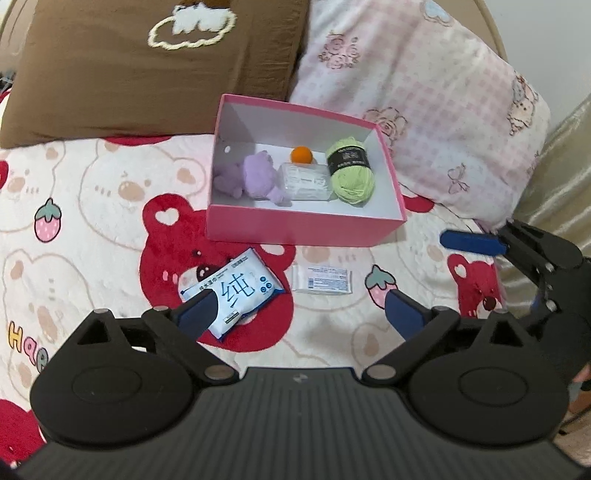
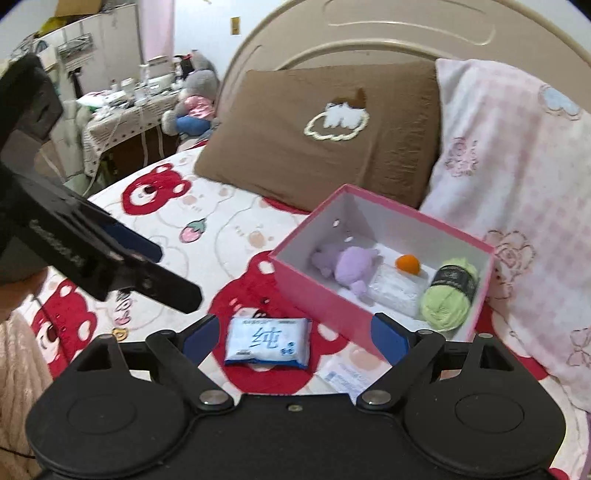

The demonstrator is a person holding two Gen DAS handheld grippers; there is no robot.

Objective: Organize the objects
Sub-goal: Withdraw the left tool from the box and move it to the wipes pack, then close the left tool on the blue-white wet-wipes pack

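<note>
On the bear-print blanket [image 1: 92,206], left to right, lie a blue-and-white wipes pack [image 1: 231,291] and a small flat white packet [image 1: 322,278], both just in front of the pink box [image 1: 295,229]. Part of the pack's near corner is hidden behind one blue pad of the left gripper [image 1: 299,314], whose fingers stand wide apart with nothing between them. From the right wrist the flat packet [image 2: 349,374] is blurred and half covered by the right gripper [image 2: 297,338], also spread open and empty; the wipes pack [image 2: 267,343] sits between its pads without touching them. Inside the box, from left: a purple plush toy [image 1: 251,177], a clear-wrapped white bundle [image 1: 304,181] (contents unreadable), an orange ball [image 1: 301,154] behind it, and green yarn [image 1: 351,173]. Only the right wrist view shows the headboard [image 2: 369,33] and a cluttered table [image 2: 122,110] beyond the bed; the brown pillow [image 1: 147,66] and pink pillow [image 1: 424,92] are cut off in the left view
</note>
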